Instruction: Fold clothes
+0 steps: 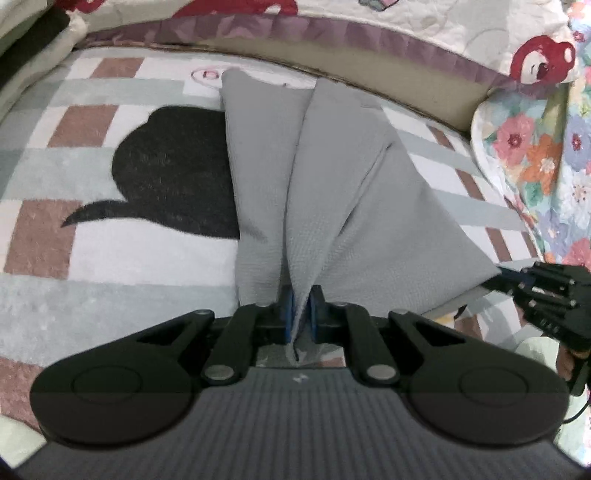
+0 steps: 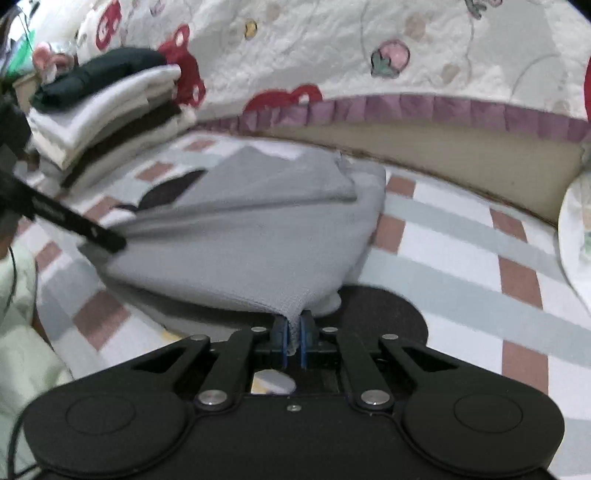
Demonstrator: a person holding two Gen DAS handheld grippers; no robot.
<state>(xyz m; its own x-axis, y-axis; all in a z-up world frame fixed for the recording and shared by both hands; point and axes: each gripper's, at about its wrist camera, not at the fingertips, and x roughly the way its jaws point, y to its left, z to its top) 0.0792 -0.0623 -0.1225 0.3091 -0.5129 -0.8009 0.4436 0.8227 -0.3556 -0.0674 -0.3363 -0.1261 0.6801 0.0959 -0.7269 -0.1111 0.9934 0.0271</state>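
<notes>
Left wrist view: left gripper (image 1: 301, 314) pinches a bunched edge of the grey waffle-textured cloth garment (image 1: 332, 192) between its blue pads (image 1: 289, 310), jaws pressed together on the fabric. Garment runs away from the gripper in long folds, lifted at the near end, far end lying on the checked pink, white and pale-green fleece blanket (image 1: 92, 147) with a black cat-shaped patch (image 1: 173, 170) partly under the cloth's left side. Right gripper (image 1: 506, 275) at the right edge, black, its tips on the garment's near right corner. Behind: white quilt with red bear prints and a purple frill (image 1: 406, 33); floral quilt (image 1: 535, 155) at right.

Right wrist view: right gripper (image 2: 293, 332) clamped on a corner of the same grey garment (image 2: 240, 236), blue pads (image 2: 282, 334) tight on the fabric. Cloth is stretched from here to the left gripper (image 2: 118, 242), which comes in from the left edge as a black bar gripping the other corner. Rest of the garment sags onto the checked blanket (image 2: 461, 236). Stack of folded clothes, white, brown and black (image 2: 107, 107), sits at far left on the blanket, well apart from the garment. Pale green sleeve (image 2: 22, 332) at lower left. Bear-print quilt (image 2: 332, 48) behind. View is motion-blurred.
</notes>
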